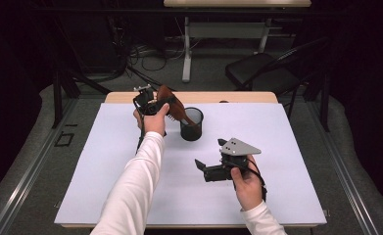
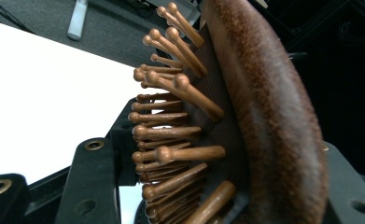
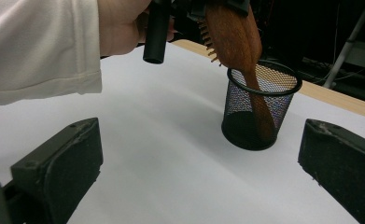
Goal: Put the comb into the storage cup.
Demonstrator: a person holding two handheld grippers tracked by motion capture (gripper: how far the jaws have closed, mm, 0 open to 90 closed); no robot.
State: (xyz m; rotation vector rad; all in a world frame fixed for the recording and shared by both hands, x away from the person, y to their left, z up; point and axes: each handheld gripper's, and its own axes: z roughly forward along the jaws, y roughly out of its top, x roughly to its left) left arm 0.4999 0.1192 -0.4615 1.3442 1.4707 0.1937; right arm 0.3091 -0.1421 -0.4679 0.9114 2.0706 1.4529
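Observation:
A brown wooden hairbrush (image 1: pixel 172 105) with peg bristles stands tilted, its handle down inside a black mesh cup (image 1: pixel 191 125) at the back middle of the white table top (image 1: pixel 287 191). My left gripper (image 1: pixel 158 101) is shut on the brush head. In the left gripper view the bristles (image 2: pixel 171 135) face one jaw and the rounded back (image 2: pixel 273 121) lies against the other. My right gripper (image 1: pixel 209 154) rests low at the front right, open with nothing between its jaws, and points toward the cup (image 3: pixel 245 116) and brush (image 3: pixel 231 32).
A black folding chair (image 1: pixel 262 71) stands behind the table at the right. A white desk leg (image 1: pixel 186 54) and loose cables (image 1: pixel 145 61) are on the floor beyond the far edge. Bare white surface lies left of and in front of the cup.

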